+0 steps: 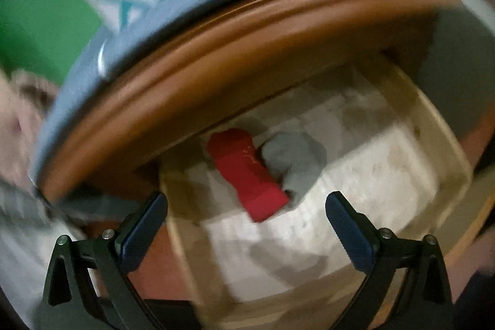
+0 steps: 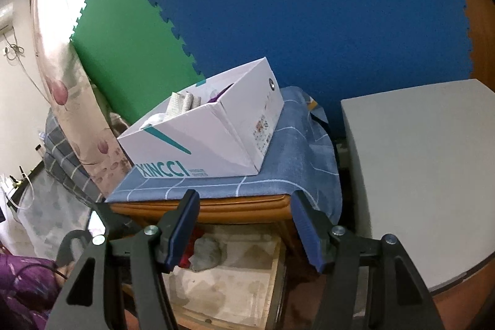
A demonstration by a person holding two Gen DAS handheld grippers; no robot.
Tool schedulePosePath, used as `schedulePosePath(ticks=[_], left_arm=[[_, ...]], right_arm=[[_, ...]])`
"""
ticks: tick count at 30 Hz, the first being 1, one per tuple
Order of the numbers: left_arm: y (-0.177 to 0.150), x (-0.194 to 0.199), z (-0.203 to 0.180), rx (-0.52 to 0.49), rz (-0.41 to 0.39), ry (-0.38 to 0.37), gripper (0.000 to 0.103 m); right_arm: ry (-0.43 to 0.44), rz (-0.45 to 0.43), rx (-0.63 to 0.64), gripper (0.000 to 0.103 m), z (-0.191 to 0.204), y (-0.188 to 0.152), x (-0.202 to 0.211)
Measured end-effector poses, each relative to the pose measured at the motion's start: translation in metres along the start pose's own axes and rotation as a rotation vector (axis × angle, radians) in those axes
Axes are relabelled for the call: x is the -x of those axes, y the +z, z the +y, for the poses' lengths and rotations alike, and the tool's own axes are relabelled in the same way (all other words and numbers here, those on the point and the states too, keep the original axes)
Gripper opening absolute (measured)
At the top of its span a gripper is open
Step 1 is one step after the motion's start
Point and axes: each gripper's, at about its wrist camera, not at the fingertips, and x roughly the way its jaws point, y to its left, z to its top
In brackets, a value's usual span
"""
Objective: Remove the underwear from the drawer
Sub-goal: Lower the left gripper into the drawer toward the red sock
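My left gripper (image 1: 246, 220) hangs wide open, empty, over the open pale wooden drawer (image 1: 402, 175); I should descend onto the red folded underwear (image 1: 247, 175) beside the drawer's grey bundle (image 1: 294, 156), pinching only red cloth.

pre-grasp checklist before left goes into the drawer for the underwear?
1. Drawer pulled open: ok.
2. Red garment and grey garment exposed in it: ok.
3. Left gripper open, empty: ok.
4. Left gripper aimed into the drawer, above the red piece: ok.
5. Right gripper open, empty, outside the drawer: ok.
6. Which piece is the underwear: cannot tell, left view blurred.
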Motion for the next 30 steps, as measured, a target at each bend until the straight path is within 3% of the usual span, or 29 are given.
schedulePosePath(ticks=[3, 5, 9, 13, 19, 21, 22, 24, 26, 30], left_arm=[[-0.002, -0.015, 0.021, 0.249, 0.04, -0.096, 0.098], [-0.01, -0.031, 0.032, 0.403, 0.104, -0.119, 0.096], [-0.029, -0.065, 0.048, 0.663, 0.24, -0.17, 0.084], [-0.041, -0.081, 0.059, 0.866, 0.305, -0.203, 0.078], [-0.049, -0.091, 0.058, 1.027, 0.364, -0.205, 0.079], [-0.056, -0.093, 0.06, 1.133, 0.362, -0.216, 0.081], [-0.063, -0.096, 0.062, 1.238, 0.349, -0.233, 0.082], [-0.07, -0.097, 0.064, 1.336, 0.336, -0.204, 0.082], [-0.069, -0.098, 0.064, 1.349, 0.314, -0.151, 0.082], [-0.059, -0.106, 0.058, 1.328, 0.301, -0.133, 0.082]], right_arm=[[0.017, 0.003, 0.006, 0.063, 0.002, -0.001, 0.0], [0.026, 0.004, 0.007, 0.063, 0.002, -0.001, 0.0], [0.048, -0.002, 0.0, 0.063, -0.001, -0.002, 0.004], [0.075, -0.013, -0.024, 0.063, -0.007, -0.002, 0.008], [0.107, -0.023, -0.048, 0.063, -0.012, -0.003, 0.012], [0.113, -0.021, -0.051, 0.063, -0.013, -0.003, 0.012], [0.116, -0.019, -0.052, 0.063, -0.013, -0.003, 0.012], [0.124, -0.016, -0.049, 0.063, -0.013, -0.004, 0.013], [0.126, -0.017, -0.042, 0.063, -0.012, -0.004, 0.013], [0.129, -0.016, -0.032, 0.063, -0.012, -0.005, 0.014]])
